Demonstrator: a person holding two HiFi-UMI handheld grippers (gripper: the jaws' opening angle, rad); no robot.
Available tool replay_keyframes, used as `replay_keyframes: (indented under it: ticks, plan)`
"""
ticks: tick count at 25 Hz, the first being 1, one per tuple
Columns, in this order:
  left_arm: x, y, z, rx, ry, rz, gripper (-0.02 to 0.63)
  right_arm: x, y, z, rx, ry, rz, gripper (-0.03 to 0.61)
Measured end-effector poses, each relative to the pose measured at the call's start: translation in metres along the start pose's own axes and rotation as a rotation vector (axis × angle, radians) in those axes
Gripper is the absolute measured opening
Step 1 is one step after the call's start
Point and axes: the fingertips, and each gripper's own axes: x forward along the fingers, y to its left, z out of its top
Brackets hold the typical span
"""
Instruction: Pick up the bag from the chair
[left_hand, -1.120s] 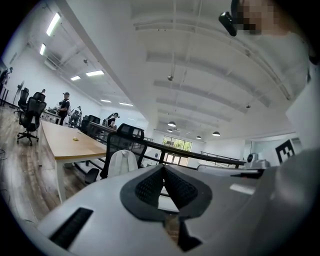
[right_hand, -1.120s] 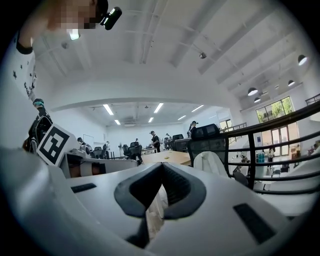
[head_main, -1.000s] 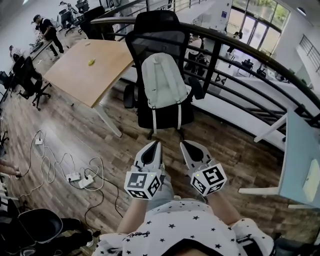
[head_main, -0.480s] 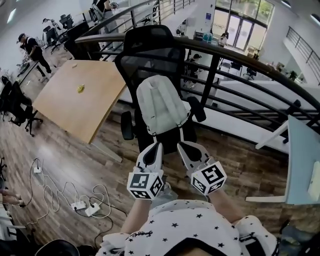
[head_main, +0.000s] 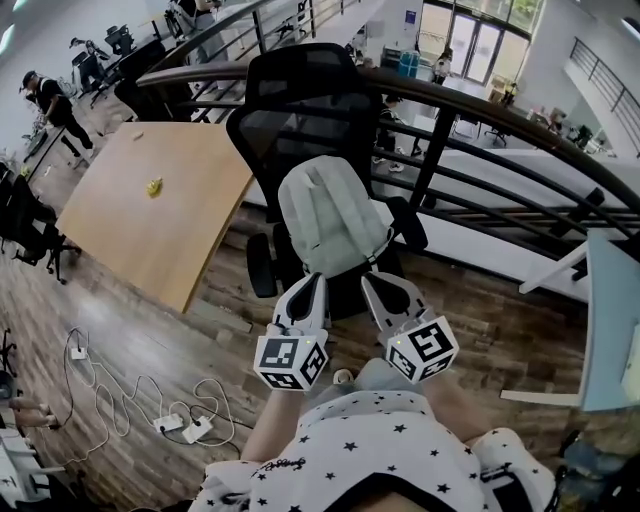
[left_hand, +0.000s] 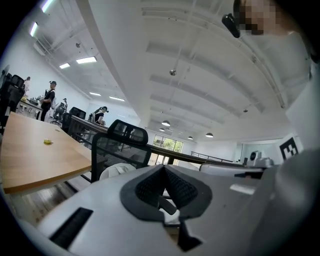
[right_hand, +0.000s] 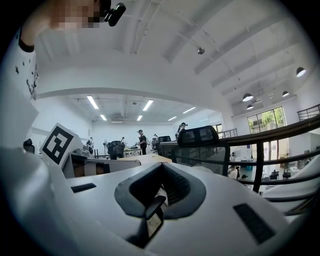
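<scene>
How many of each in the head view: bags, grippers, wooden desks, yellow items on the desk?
bag: 1
grippers: 2 (left gripper, right gripper)
wooden desk: 1
yellow item on the desk: 1
Total: 5

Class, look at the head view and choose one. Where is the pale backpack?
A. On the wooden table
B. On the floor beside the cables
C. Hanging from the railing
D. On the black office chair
D: the backpack sits on the seat of the black office chair, leaning against its backrest.
</scene>
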Motion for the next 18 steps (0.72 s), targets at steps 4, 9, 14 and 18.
replay_keyframes:
  ticks: [4,9,14,18]
  plan:
    - [0.023,0.026,-0.003,-0.011,0.007,0.020,0.012,0.028,-0.020,-0.009,0.019,0.015,-0.018,-0.005]
    - [0.060,0.054,-0.003,-0.005,0.012,0.044,0.012,0.075,-0.049,-0.009,0.031,0.011,0.008,-0.005]
    - [0.129,0.091,0.003,-0.002,0.018,0.106,0.012,0.139,-0.105,0.002,0.009,0.023,0.065,-0.005]
    - [0.174,0.115,0.017,-0.002,0.015,0.160,0.012,0.181,-0.141,0.017,-0.021,0.039,0.107,-0.005]
